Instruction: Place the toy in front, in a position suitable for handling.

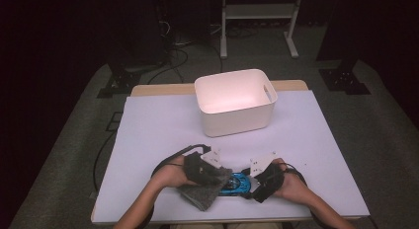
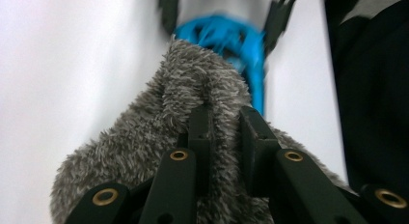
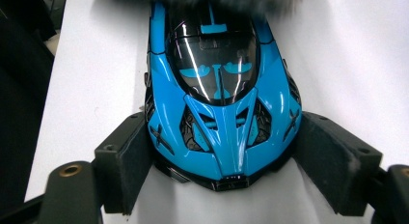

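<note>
Right gripper (image 3: pixel 226 151) clamps the nose of the blue toy car (image 3: pixel 222 103) with jaws wide, pinning it flat on the surface (image 1: pixel 163 125) near the front edge so it can't roll. Left gripper (image 2: pixel 224 132) is pinched narrow on a fold of the grey fuzzy cloth (image 2: pixel 159 151), pressing it against the car's far end, looks like wiping. White bin (image 1: pixel 234 103) sits well behind, unused.

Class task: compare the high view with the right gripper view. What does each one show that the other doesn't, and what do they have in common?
High view alone: the white bin at the far side of the table, both of the person's forearms, and the left gripper pinching the grey cloth.

Right gripper view alone: the blue toy car close up, with its dark windscreen and front vents, and the right gripper pads pressing its two sides.

Shared: the car, the cloth's edge on it, the white tabletop.
</note>
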Demonstrator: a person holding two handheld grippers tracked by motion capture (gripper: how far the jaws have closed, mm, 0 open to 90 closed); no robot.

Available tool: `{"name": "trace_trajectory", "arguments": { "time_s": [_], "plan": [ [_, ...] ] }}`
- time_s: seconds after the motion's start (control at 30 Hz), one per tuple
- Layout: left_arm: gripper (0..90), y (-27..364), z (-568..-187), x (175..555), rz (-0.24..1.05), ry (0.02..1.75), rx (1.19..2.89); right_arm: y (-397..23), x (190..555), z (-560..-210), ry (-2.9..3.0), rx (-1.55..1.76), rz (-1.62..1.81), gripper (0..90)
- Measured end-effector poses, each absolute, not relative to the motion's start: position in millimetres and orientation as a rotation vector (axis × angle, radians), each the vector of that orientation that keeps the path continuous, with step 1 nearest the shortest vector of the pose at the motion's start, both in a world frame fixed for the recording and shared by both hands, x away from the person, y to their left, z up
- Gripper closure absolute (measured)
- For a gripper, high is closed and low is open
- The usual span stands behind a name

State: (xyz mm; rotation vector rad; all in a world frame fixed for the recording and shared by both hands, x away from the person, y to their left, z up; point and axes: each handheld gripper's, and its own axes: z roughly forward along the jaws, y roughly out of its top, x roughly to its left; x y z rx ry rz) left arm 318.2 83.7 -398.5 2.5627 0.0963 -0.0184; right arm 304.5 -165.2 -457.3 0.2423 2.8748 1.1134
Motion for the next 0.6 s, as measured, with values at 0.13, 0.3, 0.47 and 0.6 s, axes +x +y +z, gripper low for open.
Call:
{"name": "trace_trajectory", "arguments": {
  "time_s": [0.13,0.3,0.47,0.6],
  "plan": [
    [77.5,86,-403,320,-0.043,0.111,2.556,-161,305,-454,2.9,0.25,1.062,20.9],
    [77.5,85,-405,320,-0.051,0.113,2.546,-165,310,-445,2.946,0.31,1.127,17.9],
    [77.5,83,-405,320,-0.045,0.109,2.548,-160,320,-435,2.981,0.363,1.161,16.9],
    [77.4,82,-402,319,-0.03,0.094,2.568,-150,331,-436,3.029,0.376,1.201,20.7]
  ]
}}
